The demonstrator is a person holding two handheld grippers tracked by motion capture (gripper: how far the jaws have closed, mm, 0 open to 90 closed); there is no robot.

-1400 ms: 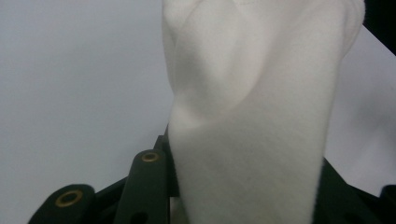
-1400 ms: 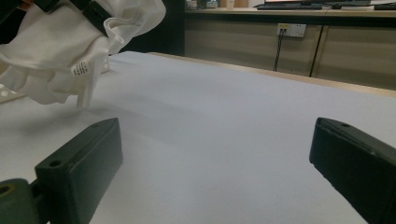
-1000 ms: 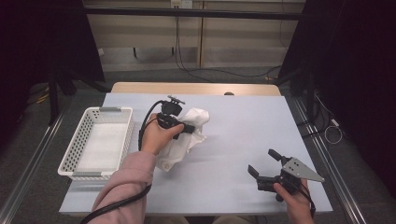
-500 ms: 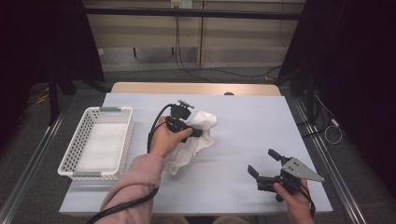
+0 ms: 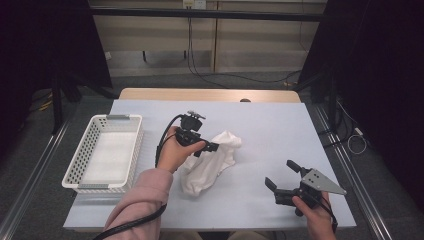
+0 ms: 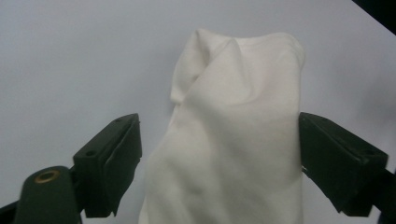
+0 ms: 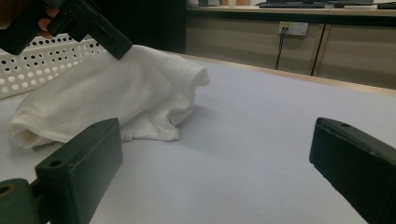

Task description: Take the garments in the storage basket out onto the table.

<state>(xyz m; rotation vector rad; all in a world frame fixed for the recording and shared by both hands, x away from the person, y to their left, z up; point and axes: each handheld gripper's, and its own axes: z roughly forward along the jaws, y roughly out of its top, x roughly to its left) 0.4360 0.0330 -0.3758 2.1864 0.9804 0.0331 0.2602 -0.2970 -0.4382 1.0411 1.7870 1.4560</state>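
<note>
A crumpled white cloth [image 5: 210, 162] lies in the middle of the pale blue table [image 5: 280, 125]. My left gripper [image 5: 212, 148] hangs just over the cloth's upper part, pointing right. In the left gripper view the cloth [image 6: 233, 140] stands between the wide-apart jaws of this gripper [image 6: 219, 122]. They have just been opening, and the left pad [image 6: 116, 158] is clear of the fabric. My right gripper [image 5: 281, 175] rests open and empty near the table's front right. Its view [image 7: 217, 128] looks across at the cloth [image 7: 102, 102] and the left gripper [image 7: 109, 42].
A white perforated basket [image 5: 82, 155] stands at the table's left with nothing in it; its wall [image 7: 37, 60] appears behind the cloth in the right gripper view. A wooden table edge [image 5: 210, 94] and hanging cables lie beyond. Bare table spreads between cloth and right gripper.
The left hand has drifted slightly right and toward me with the cloth, and its jaws have spread apart. The cloth now lies flatter on the table. The right gripper has kept still.
</note>
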